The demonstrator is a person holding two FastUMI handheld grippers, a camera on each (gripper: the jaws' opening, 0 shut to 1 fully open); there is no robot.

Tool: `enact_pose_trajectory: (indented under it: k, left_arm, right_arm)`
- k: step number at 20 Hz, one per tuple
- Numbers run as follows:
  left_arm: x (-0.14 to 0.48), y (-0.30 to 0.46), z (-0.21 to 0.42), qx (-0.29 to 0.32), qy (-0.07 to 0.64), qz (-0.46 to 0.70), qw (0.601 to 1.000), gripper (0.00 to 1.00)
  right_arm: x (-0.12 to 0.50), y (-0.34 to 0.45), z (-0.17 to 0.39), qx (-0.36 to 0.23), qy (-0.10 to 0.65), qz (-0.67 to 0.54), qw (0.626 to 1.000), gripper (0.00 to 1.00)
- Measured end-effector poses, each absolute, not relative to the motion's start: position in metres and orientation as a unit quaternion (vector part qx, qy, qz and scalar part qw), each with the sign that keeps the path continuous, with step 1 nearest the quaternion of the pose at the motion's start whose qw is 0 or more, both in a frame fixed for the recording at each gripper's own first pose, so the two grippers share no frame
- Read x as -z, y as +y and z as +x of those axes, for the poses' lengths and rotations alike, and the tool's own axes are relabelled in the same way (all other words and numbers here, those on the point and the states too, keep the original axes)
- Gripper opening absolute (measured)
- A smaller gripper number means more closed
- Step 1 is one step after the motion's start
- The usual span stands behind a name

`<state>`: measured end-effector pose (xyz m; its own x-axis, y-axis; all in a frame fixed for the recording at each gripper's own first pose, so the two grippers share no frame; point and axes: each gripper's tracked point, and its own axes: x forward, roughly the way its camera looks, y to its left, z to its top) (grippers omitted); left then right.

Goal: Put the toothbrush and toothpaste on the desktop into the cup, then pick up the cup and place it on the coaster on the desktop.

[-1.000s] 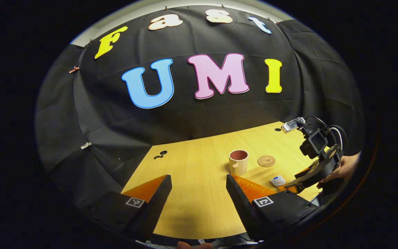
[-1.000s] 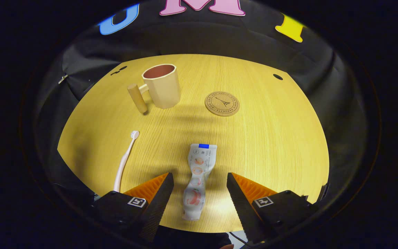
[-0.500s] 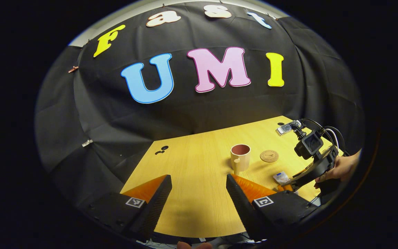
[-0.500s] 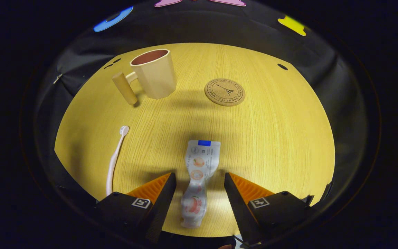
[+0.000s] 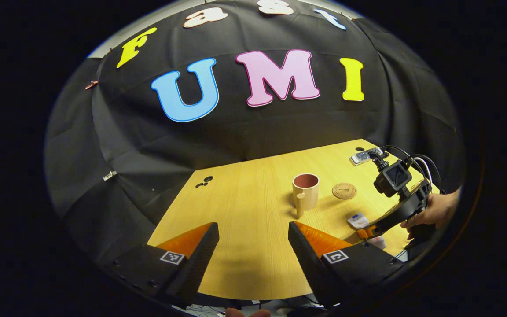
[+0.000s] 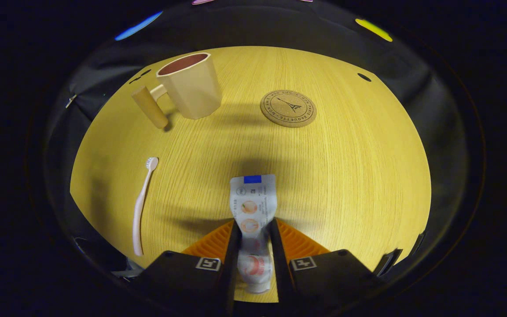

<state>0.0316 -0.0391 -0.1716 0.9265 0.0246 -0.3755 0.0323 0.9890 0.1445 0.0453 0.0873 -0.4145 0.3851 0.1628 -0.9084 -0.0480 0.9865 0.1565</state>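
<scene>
Two fingers of right hand-held gripper [image 6: 253, 233] pinch toothpaste [image 6: 253, 207] mid-tube for lifting toward cup [image 6: 189, 86]; left hand-held gripper [image 5: 253, 240] wide, idle.

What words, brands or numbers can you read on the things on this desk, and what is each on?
No text can be quoted with confidence.
coaster: ring of lettering around a tower drawing, too small to read.
toothpaste tube: fine print, too blurred to read.
cup, toothbrush: no text seen.
</scene>
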Motion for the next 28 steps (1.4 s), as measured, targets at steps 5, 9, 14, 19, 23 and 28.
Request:
enact_pose_trajectory:
  k: [5,9,14,19,23,28]
  left_arm:
    - [0.201,-0.065,0.04,0.019,0.225,0.072,0.971,0.98]
    - [0.229,-0.088,0.049,0.042,0.256,0.083,0.962,0.87]
    - [0.268,-0.113,0.063,0.064,0.313,0.081,0.944,0.78]
    - [0.307,-0.125,0.073,0.068,0.358,0.077,0.928,0.71]
    - [0.341,-0.132,0.079,0.065,0.399,0.062,0.913,0.7]
    - [0.366,-0.133,0.082,0.062,0.44,0.037,0.895,0.66]
  right_arm:
    - [0.41,0.085,0.043,-0.091,0.546,0.089,0.828,0.26]
    - [0.396,0.082,0.041,-0.125,0.508,0.142,0.84,0.24]
    - [0.353,0.057,0.05,-0.155,0.437,0.151,0.873,0.25]
    - [0.318,0.035,0.058,-0.163,0.401,0.177,0.884,0.24]
    - [0.297,0.022,0.068,-0.166,0.381,0.182,0.891,0.24]
    - [0.284,0.013,0.075,-0.168,0.367,0.185,0.896,0.24]
